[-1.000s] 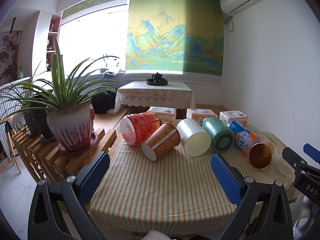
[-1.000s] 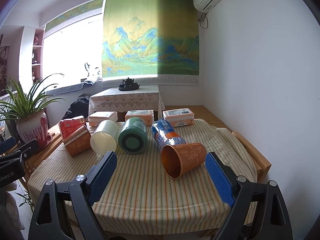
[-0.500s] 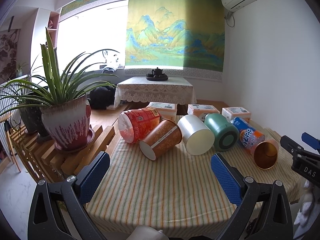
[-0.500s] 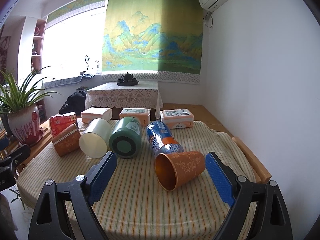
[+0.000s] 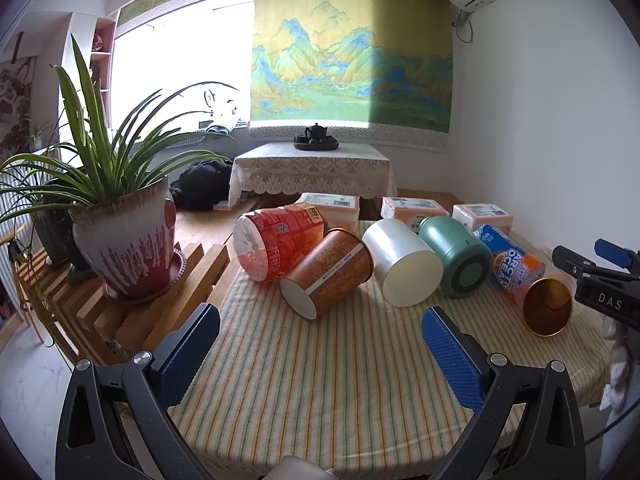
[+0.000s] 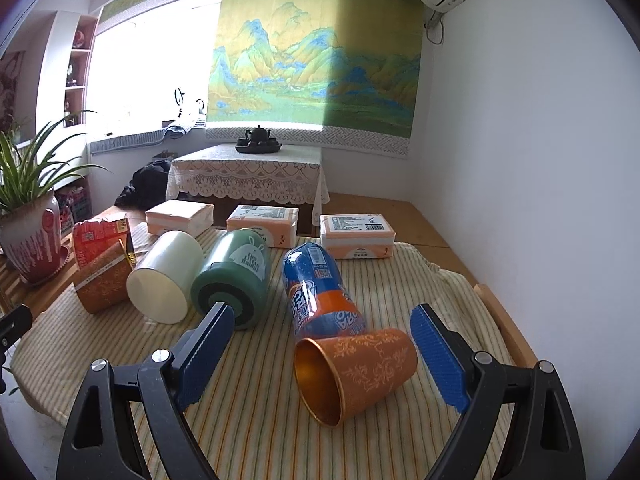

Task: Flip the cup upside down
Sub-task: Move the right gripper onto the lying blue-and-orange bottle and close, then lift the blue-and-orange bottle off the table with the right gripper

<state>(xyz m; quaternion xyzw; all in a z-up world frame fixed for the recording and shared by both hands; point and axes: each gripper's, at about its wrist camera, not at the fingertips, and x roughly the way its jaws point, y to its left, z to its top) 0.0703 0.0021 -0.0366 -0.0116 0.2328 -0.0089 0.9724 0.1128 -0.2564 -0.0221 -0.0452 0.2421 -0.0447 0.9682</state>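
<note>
An orange metal cup (image 6: 356, 372) with an embossed pattern lies on its side on the striped tablecloth (image 6: 256, 408), its gold mouth facing front-left. My right gripper (image 6: 320, 320) is open, and the cup lies low between its blue pads without touching them. In the left wrist view the same orange cup (image 5: 548, 304) is at the far right, beside the right gripper (image 5: 592, 260). My left gripper (image 5: 320, 340) is open and holds nothing, short of a brown paper cup (image 5: 328, 272).
Also lying in the row are a red noodle tub (image 5: 276, 240), a white cup (image 5: 404, 266), a green cup (image 5: 460, 260) and a blue-orange bottle (image 6: 316, 292) touching the orange cup. Tissue packs (image 6: 356, 236) sit behind. A potted plant (image 5: 124, 240) stands on a wooden rack at the left.
My right gripper has moved forward and lower, so the orange cup now lies between its fingers. The left gripper has drifted slightly closer to the table. No object has moved.
</note>
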